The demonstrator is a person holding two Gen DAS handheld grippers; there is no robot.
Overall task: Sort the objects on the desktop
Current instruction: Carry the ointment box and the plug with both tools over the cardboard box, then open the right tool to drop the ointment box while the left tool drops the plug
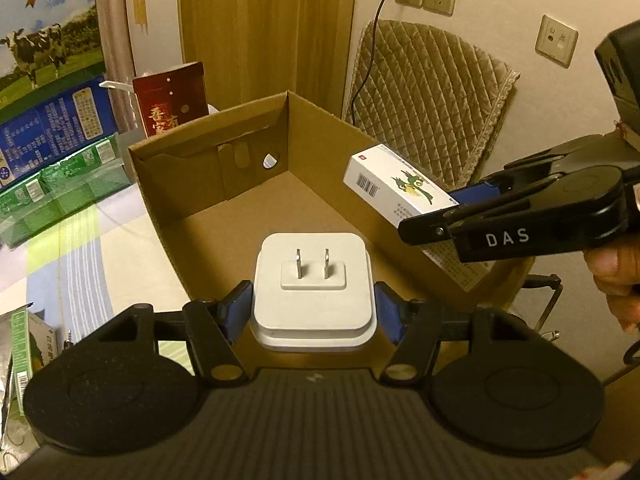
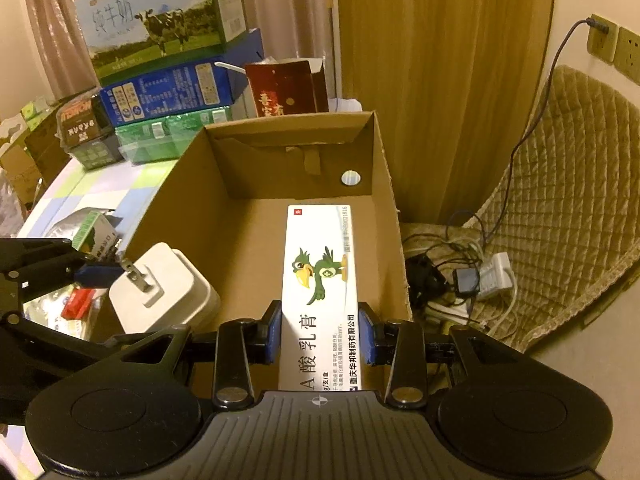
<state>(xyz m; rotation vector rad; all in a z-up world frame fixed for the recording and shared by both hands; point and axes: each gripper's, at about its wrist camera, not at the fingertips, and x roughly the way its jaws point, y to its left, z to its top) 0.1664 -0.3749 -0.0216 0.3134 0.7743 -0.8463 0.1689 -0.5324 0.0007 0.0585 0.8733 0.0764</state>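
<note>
Nearest, the left gripper [image 1: 314,304] is clamped on a white plug adapter [image 1: 314,284], its blue pads pressed to both sides and the two prongs pointing away, held over the near edge of the open cardboard box [image 1: 208,200]. Just to its right, the right gripper [image 2: 320,336] is squeezed shut on a long white medicine carton [image 2: 320,292] with a green bird on it, lying flat and reaching over the inside of the box. Behind the box stands a red carton [image 2: 280,88], and a stack of milk cartons [image 2: 160,36] to its left. A quilted chair [image 2: 568,208] sits off to the right.
</note>
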